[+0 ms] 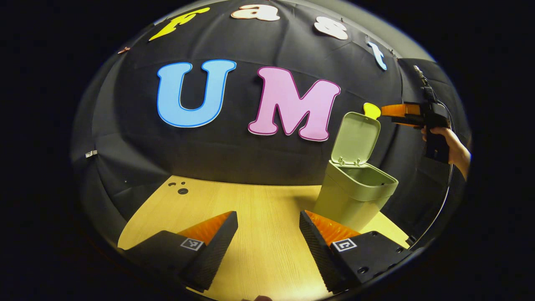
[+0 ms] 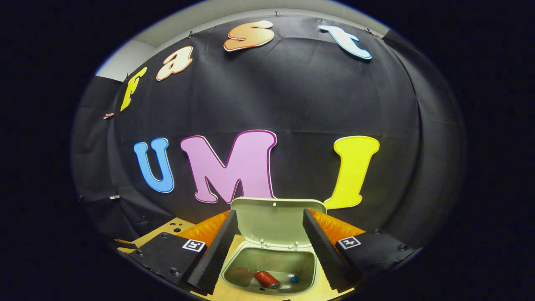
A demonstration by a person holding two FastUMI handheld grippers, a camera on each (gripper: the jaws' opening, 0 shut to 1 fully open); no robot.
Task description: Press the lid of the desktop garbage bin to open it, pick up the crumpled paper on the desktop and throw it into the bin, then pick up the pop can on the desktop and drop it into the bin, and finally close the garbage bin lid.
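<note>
Bin [image 1: 353, 196]: smooth green plastic, tapered, lid [image 2: 276, 221] hinged up. Red can [image 2: 266, 279] lies inside. Right gripper [image 2: 269, 246] spread wide above; left gripper [image 1: 267, 238] wide over woodgrain desk [image 1: 255, 209].

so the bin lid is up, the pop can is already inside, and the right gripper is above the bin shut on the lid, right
Not quite: the right gripper is open above the bin, its fingers spread with nothing between them, as the right gripper view shows. The rest holds: the lid stands up and the pop can lies inside the bin.
</note>
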